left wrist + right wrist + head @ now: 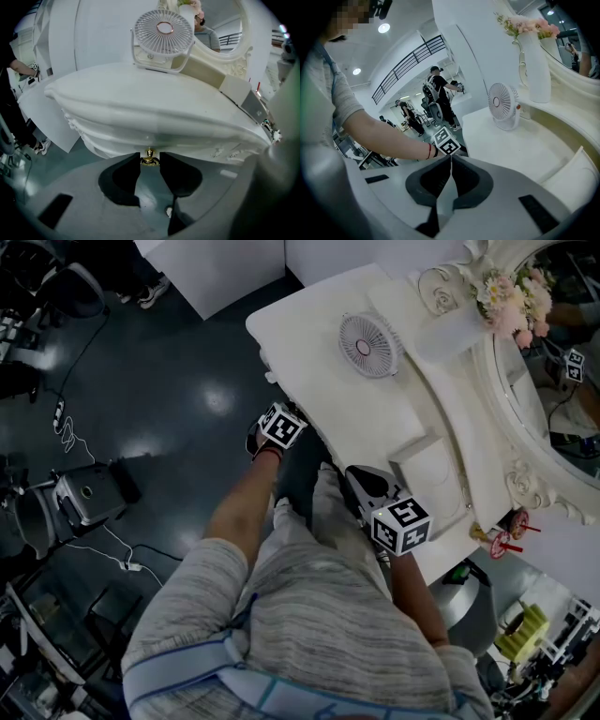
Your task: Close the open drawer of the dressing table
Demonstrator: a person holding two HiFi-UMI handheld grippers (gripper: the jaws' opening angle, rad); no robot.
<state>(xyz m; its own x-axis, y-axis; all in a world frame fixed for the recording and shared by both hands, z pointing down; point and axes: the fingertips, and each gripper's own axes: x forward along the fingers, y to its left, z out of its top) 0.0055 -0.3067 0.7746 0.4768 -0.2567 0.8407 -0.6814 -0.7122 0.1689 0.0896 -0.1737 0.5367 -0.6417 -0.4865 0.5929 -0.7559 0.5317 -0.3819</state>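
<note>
the left tool [150, 164] pinches the gold knob [149, 156] of the drawer [140, 133] under the tabletop [140, 89] edge. the right tool [450, 159] is closed and empty. a skewed push could slip the knob or jam the drawer.

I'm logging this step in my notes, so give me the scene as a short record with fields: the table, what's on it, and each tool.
furniture: white dressing table
on top: white fan; white vase of pink flowers
behind: ornate mirror
left tool: tips closed on the gold knob at the table's front
right tool: shut, nothing held, near the table's front edge
drawer: front looks about flush; no gap can be made out
</note>
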